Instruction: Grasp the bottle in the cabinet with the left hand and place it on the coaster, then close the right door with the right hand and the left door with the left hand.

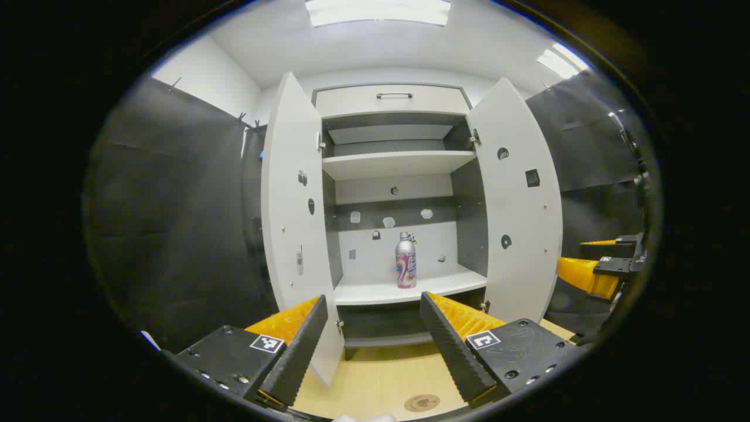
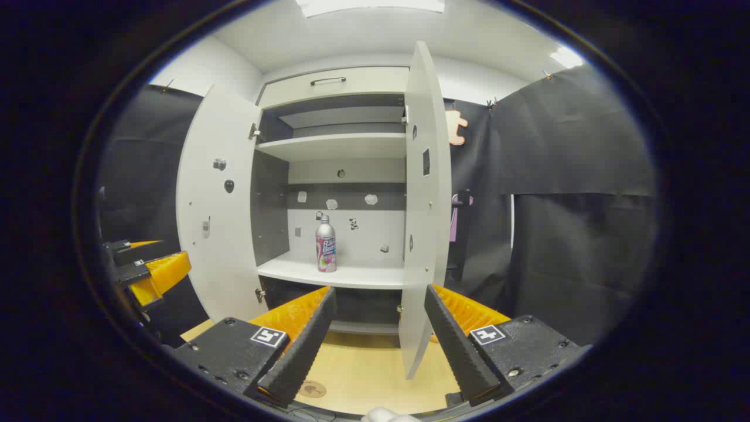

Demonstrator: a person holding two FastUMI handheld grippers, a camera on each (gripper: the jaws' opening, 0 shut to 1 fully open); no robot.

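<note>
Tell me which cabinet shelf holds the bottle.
The lower shelf: the bottle stands upright on it, while the upper shelf is bare.

The bottle (image 1: 405, 261) is standing upright on a shelf (image 1: 410, 288) in the cabinet (image 1: 394, 101), between the open left door (image 1: 296, 234) and right door (image 1: 518, 223). The coaster (image 1: 421, 402) is lying on the table (image 1: 375, 375) before the cabinet.

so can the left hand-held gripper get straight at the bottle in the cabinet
Probably yes: both doors stand open, the left hand-held gripper is open, and the bottle stands alone on its shelf ahead.
</note>
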